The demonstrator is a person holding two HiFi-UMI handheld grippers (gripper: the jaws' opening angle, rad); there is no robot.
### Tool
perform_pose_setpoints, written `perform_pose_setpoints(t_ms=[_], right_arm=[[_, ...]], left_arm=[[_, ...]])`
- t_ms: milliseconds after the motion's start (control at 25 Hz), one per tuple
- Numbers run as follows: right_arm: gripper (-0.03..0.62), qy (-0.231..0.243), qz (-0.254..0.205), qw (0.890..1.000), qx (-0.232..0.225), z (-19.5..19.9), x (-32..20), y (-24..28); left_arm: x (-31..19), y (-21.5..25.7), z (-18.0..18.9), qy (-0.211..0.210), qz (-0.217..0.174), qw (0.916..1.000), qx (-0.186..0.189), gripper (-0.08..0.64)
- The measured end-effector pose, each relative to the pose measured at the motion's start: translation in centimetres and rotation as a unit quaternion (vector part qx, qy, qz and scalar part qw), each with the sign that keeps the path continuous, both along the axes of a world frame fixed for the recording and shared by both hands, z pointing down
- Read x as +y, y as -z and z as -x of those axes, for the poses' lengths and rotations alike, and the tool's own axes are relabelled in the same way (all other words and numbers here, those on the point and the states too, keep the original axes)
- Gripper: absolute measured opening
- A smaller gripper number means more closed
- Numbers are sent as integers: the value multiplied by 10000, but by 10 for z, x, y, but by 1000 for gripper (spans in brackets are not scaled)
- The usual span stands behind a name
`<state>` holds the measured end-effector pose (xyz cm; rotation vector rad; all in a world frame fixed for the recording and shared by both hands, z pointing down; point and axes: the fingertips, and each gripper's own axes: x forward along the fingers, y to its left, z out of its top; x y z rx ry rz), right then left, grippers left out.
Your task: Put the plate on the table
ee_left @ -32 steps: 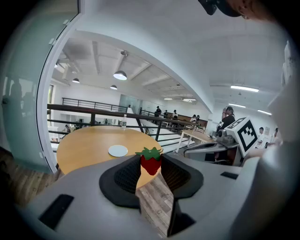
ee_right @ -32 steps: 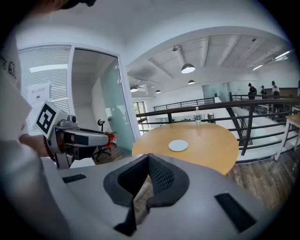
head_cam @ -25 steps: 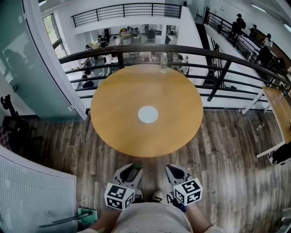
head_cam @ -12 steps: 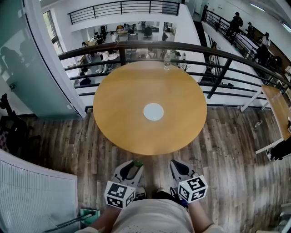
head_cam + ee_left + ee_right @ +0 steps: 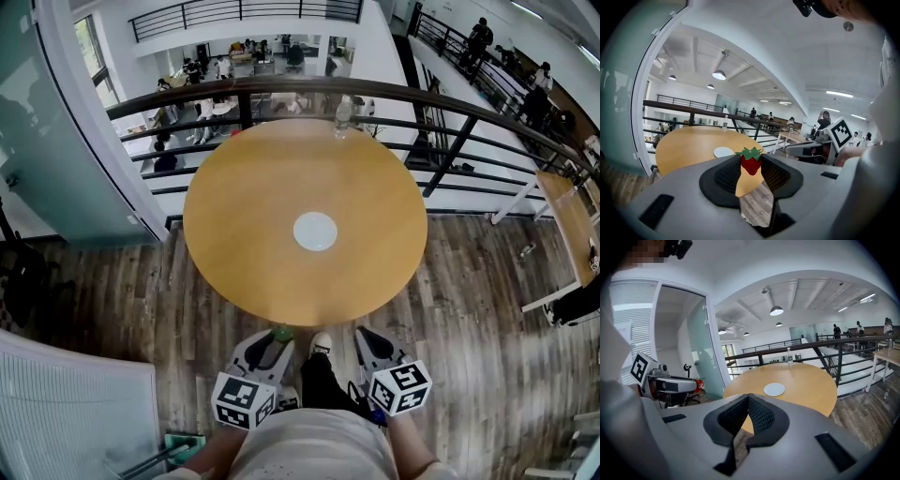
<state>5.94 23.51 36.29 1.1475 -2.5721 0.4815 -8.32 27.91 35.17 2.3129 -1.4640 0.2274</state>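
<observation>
A white plate (image 5: 315,231) lies flat at the middle of a round wooden table (image 5: 234,234); it also shows as the plate (image 5: 723,151) and the plate (image 5: 774,389) in the gripper views. Both grippers hang low by my body, short of the table's near edge. My left gripper (image 5: 278,339) is shut on a small toy strawberry (image 5: 751,161), red with a green top, pinched between its pads. My right gripper (image 5: 364,337) is shut, its pads meeting with nothing between them. Neither gripper touches the plate.
A clear water bottle (image 5: 340,117) stands at the table's far edge by a dark balcony railing (image 5: 450,108). A glass wall (image 5: 56,141) runs along the left. A second wooden table (image 5: 572,225) is at the right. A white panel (image 5: 66,412) stands at the lower left.
I have stepped closer to the table, which now looks larger and nearer. A shoe has come forward between the grippers. Both grippers keep their places by my body.
</observation>
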Motion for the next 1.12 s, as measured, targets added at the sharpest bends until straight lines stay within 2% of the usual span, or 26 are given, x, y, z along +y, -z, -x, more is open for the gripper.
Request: perform_pose_setpoints(t_ms=[200,520,680,920,1120], right_arm=[[20,89,40,9999,-33,10,-50,-7],[20,380,49,9993,7,12,-161,-1],[20,468,95,9989,-2,9,-203,-1],[20,614,209,9979,-10,-1,-245,-11],[20,721,261,9970,43,1,-262,-17]], left_arm=[[-48,-5,7,62,74,9999,-43,150],[-156,0,1,185,87,9996,-185,150],[-197,-3,-2,280,200,9994,-89,150],[-241,-10,-10,426,257,9987,-146,150],[-256,-15,-7,534,301,9980,-163,150]])
